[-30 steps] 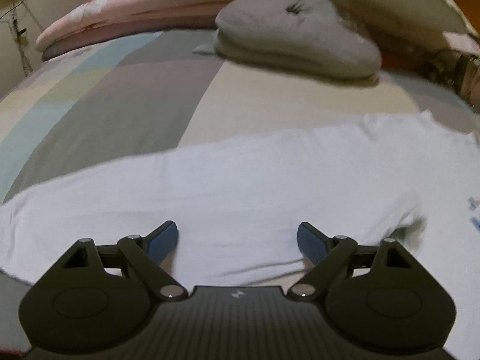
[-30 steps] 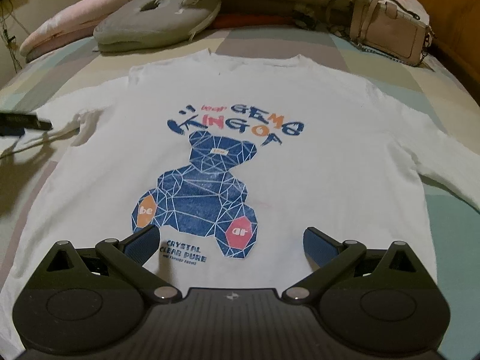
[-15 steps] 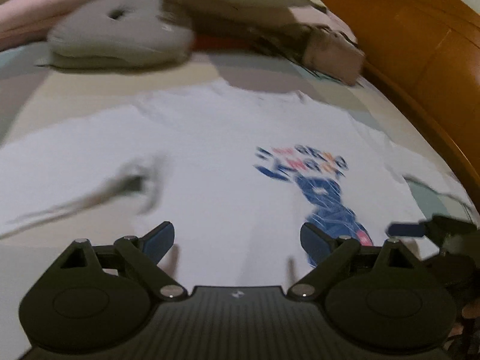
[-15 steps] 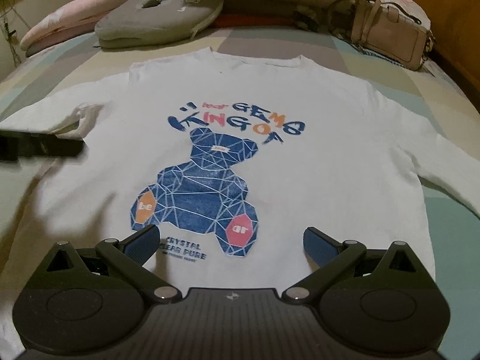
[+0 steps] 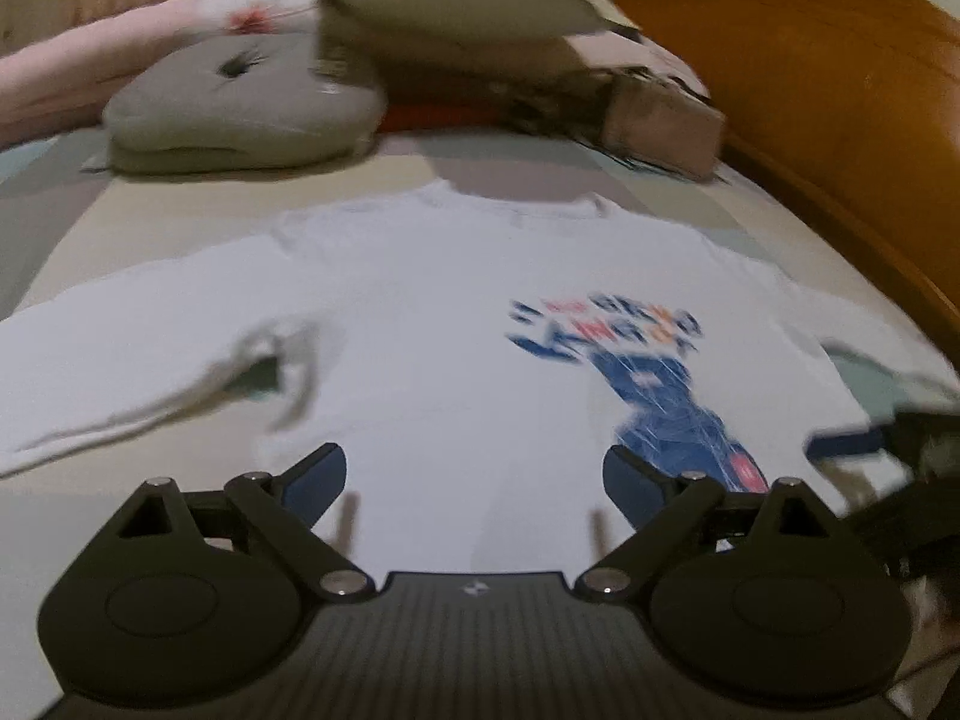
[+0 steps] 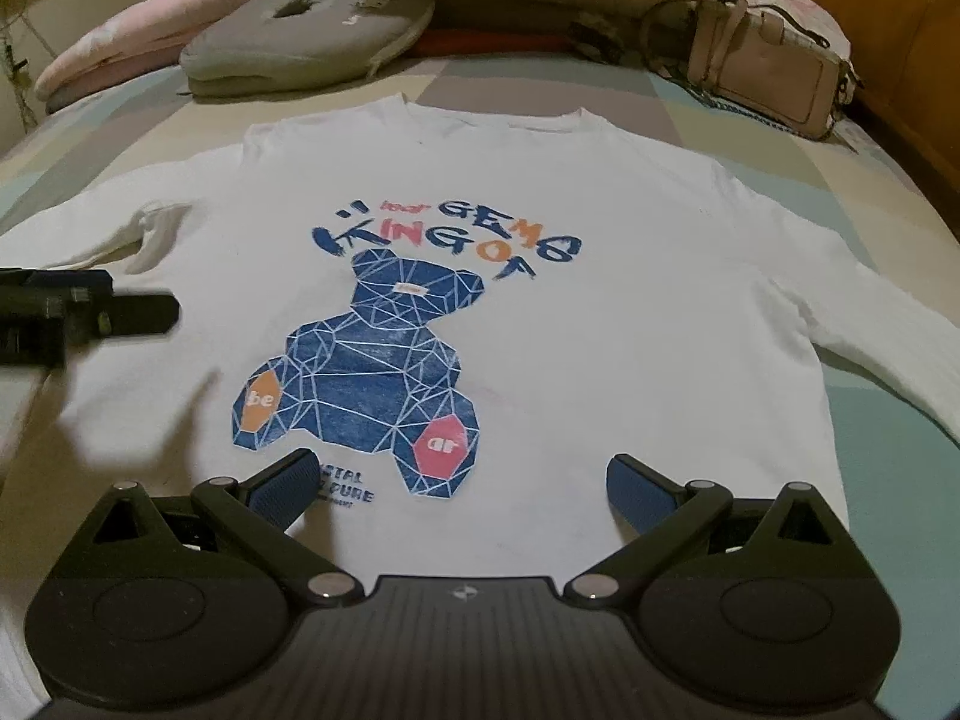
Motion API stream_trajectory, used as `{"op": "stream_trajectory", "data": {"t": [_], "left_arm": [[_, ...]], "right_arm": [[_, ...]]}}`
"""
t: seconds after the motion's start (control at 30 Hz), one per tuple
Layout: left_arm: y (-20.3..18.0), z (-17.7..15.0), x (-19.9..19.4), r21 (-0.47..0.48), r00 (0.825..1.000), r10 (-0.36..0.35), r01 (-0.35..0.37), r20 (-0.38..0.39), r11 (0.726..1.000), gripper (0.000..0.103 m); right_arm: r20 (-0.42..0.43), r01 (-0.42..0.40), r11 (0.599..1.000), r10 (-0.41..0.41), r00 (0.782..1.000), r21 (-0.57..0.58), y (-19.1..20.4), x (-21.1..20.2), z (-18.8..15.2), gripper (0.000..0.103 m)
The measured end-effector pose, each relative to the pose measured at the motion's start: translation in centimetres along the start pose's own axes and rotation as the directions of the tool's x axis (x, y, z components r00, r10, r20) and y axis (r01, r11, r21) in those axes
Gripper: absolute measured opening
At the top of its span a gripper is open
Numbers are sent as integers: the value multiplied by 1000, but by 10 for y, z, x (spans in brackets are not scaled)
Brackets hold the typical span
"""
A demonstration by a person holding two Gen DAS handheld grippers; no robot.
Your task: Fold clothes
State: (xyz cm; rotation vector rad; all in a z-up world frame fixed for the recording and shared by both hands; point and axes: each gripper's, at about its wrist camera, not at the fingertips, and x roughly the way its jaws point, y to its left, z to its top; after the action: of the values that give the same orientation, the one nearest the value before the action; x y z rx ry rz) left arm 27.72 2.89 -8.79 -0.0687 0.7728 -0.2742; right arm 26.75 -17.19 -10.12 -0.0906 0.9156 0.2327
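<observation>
Showing handbag [image 6: 774,60] sharply, right view only

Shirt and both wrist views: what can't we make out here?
- White shirt hem: both views, hidden behind each hand-held gripper body.
- Sleeve ends: cut by frame edges.
- Chest print: left wrist view, motion blur, unreadable.
- Small caption under the bear: right wrist view, partly behind a finger.

We see the left wrist view smeared: the print [image 5: 636,372] ahead of our right-hand jaw is unreadable there. In the right wrist view, our left jaw hides the start of the small caption [image 6: 345,483], and the shirt's [image 6: 600,192] right sleeve [image 6: 888,348] runs off the edge, beyond the right jaw. The left gripper [image 6: 90,312] is cut off, blurred.
</observation>
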Motion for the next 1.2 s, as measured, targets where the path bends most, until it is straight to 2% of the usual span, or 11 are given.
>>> {"op": "stream_trajectory", "data": {"t": [0.07,0.23,0.37,0.5,0.6,0.7,0.8,0.9,1.03,1.1,1.2], "left_arm": [[-2,-10,6,13,998,-59,59,-21,998,93],[-13,-12,12,135,999,15,-10,-33,991,94],[-11,-7,10,114,999,31,-26,-44,993,94],[-9,-3,7,94,999,33,-30,-31,995,94],[-13,-8,12,127,998,52,-46,-46,991,94],[-18,-12,12,175,997,73,-65,-38,982,94],[-19,-13,9,186,997,67,-59,-38,981,94],[-20,-12,7,191,997,58,-47,-50,980,94],[-21,-8,3,180,998,47,-39,-43,983,94],[-21,-6,1,171,999,15,-7,-48,985,94],[-24,-3,-4,167,999,1,5,-37,986,94]], "right_arm": [[2,-1,1000,1,1000,-16,1,1,-3,103],[28,-10,998,12,1000,-64,1,1,-13,103],[35,-26,998,29,999,-62,-3,-3,-17,103],[62,-23,999,25,998,-36,-2,-25,-23,103],[49,-27,1000,28,998,-14,4,-40,-37,103],[34,12,999,-11,999,-48,16,-49,-63,103],[36,31,998,-29,999,-51,21,-57,-87,103],[85,25,1000,-26,996,8,15,-62,-106,103],[98,53,998,-57,994,38,19,-67,-111,103],[75,71,996,-75,994,57,21,-69,-110,103],[66,80,995,-84,994,65,23,-74,-115,103]]}}
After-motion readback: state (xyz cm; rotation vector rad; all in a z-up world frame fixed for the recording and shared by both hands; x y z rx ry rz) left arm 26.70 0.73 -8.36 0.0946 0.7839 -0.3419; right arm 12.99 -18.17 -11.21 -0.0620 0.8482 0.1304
